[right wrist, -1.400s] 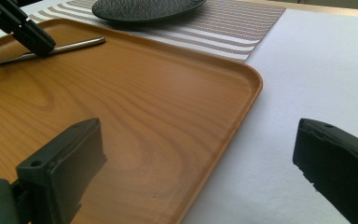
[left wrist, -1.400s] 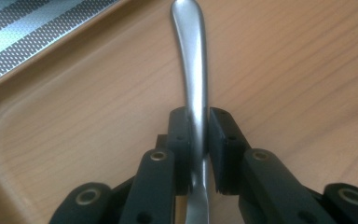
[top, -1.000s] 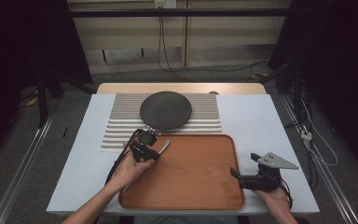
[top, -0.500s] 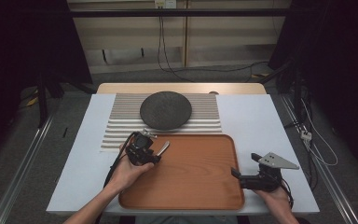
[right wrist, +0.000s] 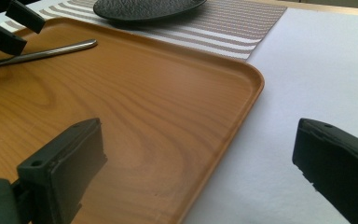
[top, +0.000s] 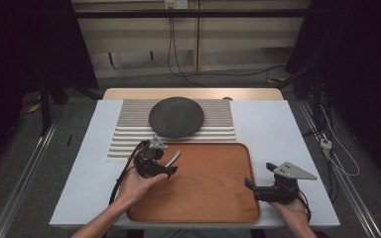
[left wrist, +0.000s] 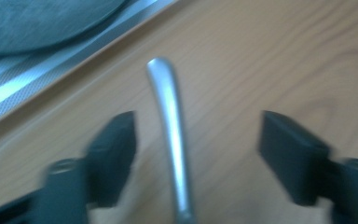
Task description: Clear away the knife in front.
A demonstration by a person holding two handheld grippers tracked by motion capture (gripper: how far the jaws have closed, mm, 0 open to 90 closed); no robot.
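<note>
From the high view, the step in hand looks like setting a piece of cutlery [top: 173, 157] down on the wooden tray [top: 213, 198]: it lies at the tray's far left corner, handle pointing toward the dark plate [top: 176, 117] on the striped mat [top: 218, 126]. The left gripper [top: 164, 172] hovers just over it, forearm coming in from the near edge of the surface [top: 273, 124], wrist angled toward the tray's far edge. The right gripper [top: 250, 186] rests at the tray's near right corner, pointing left across it.

In the left gripper view, the fingers [left wrist: 114, 156] have just been opening and stand released, the metal handle [left wrist: 170, 140] lying between them untouched on the tray. The next move probably calls for lifting the hand clear without nudging the handle.

In the right gripper view, the fingers [right wrist: 63, 170] are spread wide, grasping nothing, straddling the tray's rim [right wrist: 242, 100]; the cutlery lies at the far side.
</note>
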